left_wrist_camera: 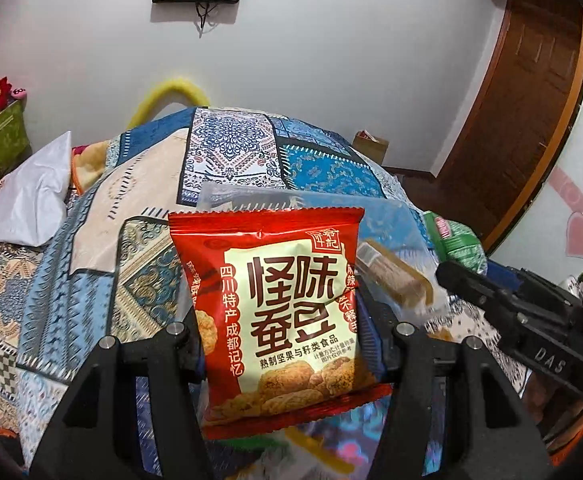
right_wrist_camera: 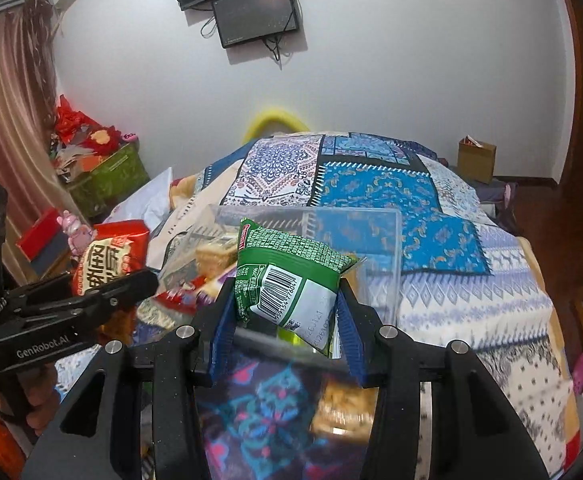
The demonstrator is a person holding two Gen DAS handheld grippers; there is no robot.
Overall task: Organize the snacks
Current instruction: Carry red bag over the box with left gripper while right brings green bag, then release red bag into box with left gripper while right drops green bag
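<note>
My left gripper (left_wrist_camera: 283, 344) is shut on a red snack packet (left_wrist_camera: 283, 304) with a cream label and holds it upright above the bed. My right gripper (right_wrist_camera: 287, 312) is shut on a green snack packet (right_wrist_camera: 287, 276) with a barcode. Both packets hang over a clear plastic box (right_wrist_camera: 375, 240) that lies on the patchwork bedspread and holds several wrapped snacks (right_wrist_camera: 211, 256). The right gripper with the green packet (left_wrist_camera: 459, 240) shows at the right of the left wrist view. The left gripper with the red packet (right_wrist_camera: 107, 260) shows at the left of the right wrist view.
The patchwork bedspread (right_wrist_camera: 431, 208) covers the bed. A white pillow (left_wrist_camera: 31, 200) lies at its left. A green box (right_wrist_camera: 115, 176) with red decorations stands by the curtain. A cardboard box (right_wrist_camera: 477, 160) sits by the far wall. A wooden door (left_wrist_camera: 531, 120) is at right.
</note>
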